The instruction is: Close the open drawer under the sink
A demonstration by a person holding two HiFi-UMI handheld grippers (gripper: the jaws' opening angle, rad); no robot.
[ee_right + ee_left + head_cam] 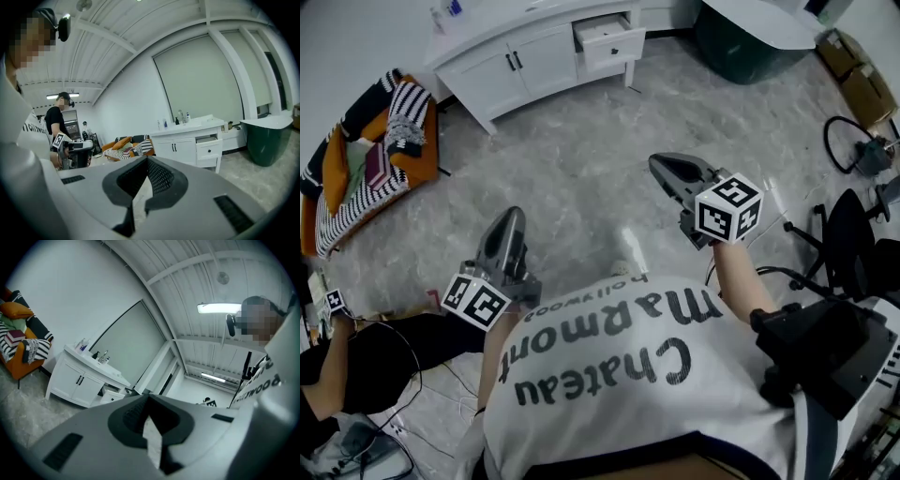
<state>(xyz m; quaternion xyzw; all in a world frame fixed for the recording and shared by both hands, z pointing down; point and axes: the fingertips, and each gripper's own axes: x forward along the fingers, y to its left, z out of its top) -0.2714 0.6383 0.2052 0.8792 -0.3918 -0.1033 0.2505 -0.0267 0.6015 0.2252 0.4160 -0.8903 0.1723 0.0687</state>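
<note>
A white vanity cabinet (520, 58) with a sink on top stands far off across the marble floor. Its upper right drawer (607, 37) is pulled out; the drawer also shows small in the left gripper view (111, 394) and the right gripper view (209, 146). My left gripper (512, 217) is held low at the left, its jaws together and empty (149, 398). At the right, my right gripper (661, 165) is held higher and points toward the cabinet, its jaws also together with nothing between them (147, 160). Both are well short of the drawer.
An orange sofa (366, 159) with striped blankets stands left of the cabinet, and a dark green tub (750, 42) to its right. Cardboard boxes (858, 75), cables and a black office chair (848, 244) line the right side. Another person (328, 356) sits at my left.
</note>
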